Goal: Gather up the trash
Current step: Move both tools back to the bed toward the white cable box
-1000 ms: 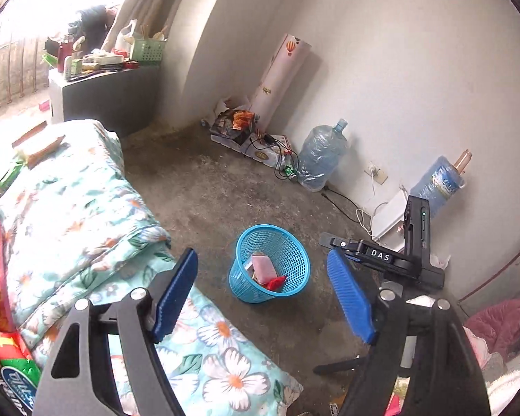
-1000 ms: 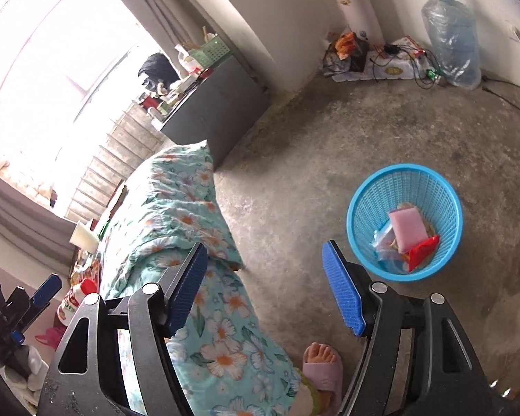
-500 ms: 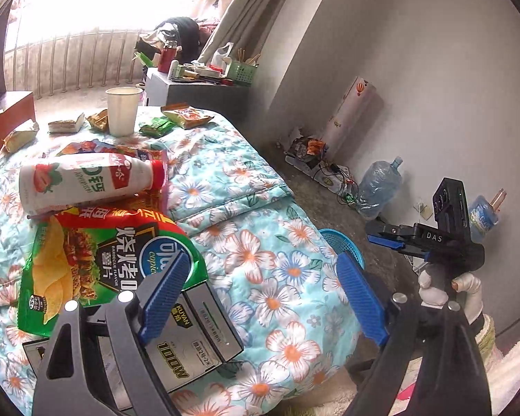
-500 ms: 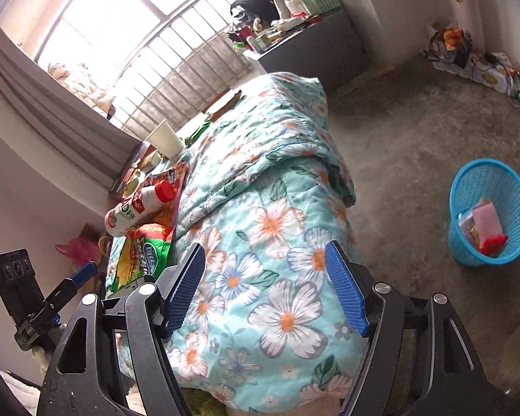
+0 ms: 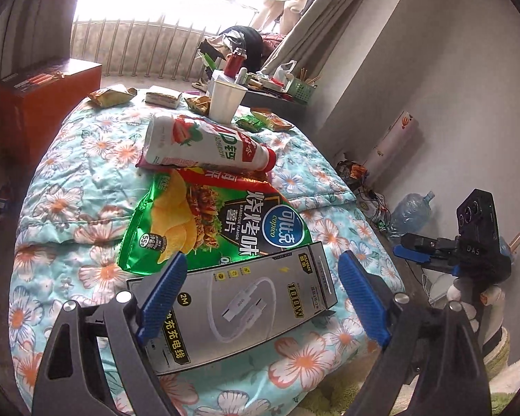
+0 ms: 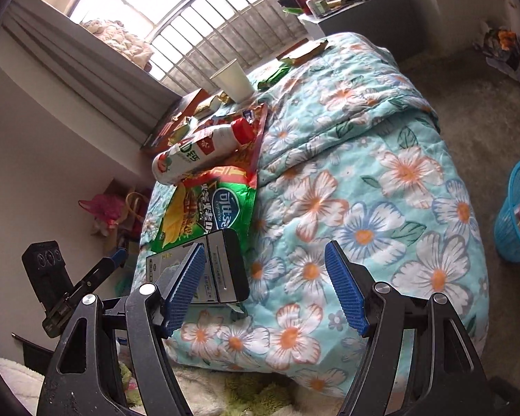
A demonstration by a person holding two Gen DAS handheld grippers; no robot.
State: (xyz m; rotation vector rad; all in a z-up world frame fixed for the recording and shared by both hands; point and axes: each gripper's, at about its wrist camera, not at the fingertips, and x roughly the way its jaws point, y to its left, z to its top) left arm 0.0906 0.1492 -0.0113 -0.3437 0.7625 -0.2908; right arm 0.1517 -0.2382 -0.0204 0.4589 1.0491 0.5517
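Trash lies on a floral quilt (image 5: pixel 69 208). A grey cable box (image 5: pixel 239 305) lies nearest, between the open jaws of my left gripper (image 5: pixel 260 298). Behind it lie a green chip bag (image 5: pixel 218 225), a white drink bottle with a red cap (image 5: pixel 204 145) and a paper cup (image 5: pixel 225 100). My right gripper (image 6: pixel 267 284) is open and empty above the quilt (image 6: pixel 381 208), with the box (image 6: pixel 222 270) by its left finger. The blue trash basket (image 6: pixel 516 211) stands on the floor at right.
Small wrappers (image 5: pixel 111 95) lie at the quilt's far end. An orange box (image 5: pixel 41 104) stands at the left. A cluttered grey cabinet (image 5: pixel 277 93) is by the window. A water jug (image 5: pixel 410 208) and cables sit along the wall.
Both views swung from the floor and basket to the quilt. My left gripper has come down around the grey box. My right gripper has moved closer to the box.
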